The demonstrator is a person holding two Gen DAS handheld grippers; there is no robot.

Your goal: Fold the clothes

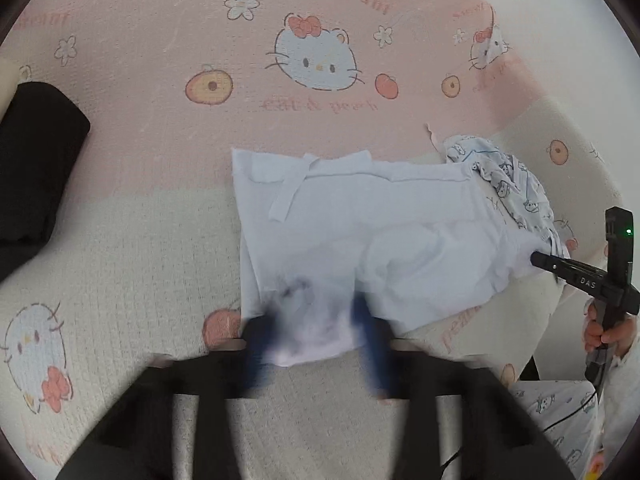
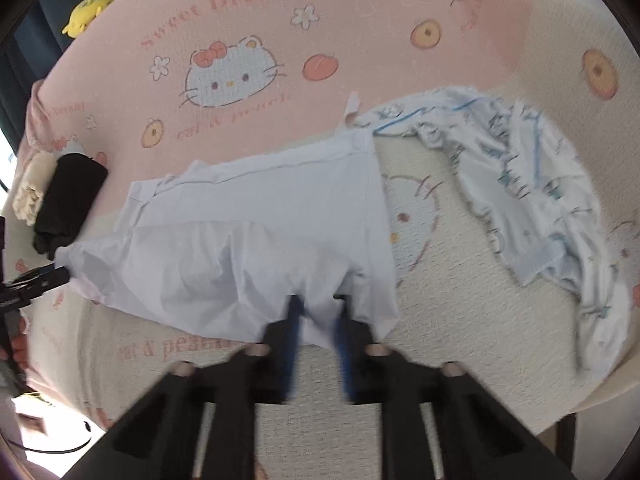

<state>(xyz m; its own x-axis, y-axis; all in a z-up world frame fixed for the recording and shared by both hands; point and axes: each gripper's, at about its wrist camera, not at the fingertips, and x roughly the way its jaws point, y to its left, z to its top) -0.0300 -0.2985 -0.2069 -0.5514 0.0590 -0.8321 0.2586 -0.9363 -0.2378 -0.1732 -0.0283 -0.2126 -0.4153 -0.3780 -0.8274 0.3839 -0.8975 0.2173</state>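
Note:
A white garment [image 1: 360, 224] lies spread on the pink and cream Hello Kitty bed cover [image 1: 160, 120]. My left gripper [image 1: 316, 320] has its blue-padded fingers on the near left hem, with cloth bunched between them. The right gripper [image 1: 538, 260] shows at the garment's right edge. In the right wrist view, my right gripper [image 2: 320, 320] sits at the near right hem of the white garment [image 2: 260, 220], cloth between its fingers. The left gripper [image 2: 60, 276] pinches the garment's left corner. Both images are motion-blurred.
A crumpled printed white-and-blue garment [image 2: 540, 200] lies to the right. A folded black item [image 2: 72, 200] and a cream one [image 2: 30, 188] sit at the left. A yellow plush [image 2: 90, 10] lies beyond the bed edge.

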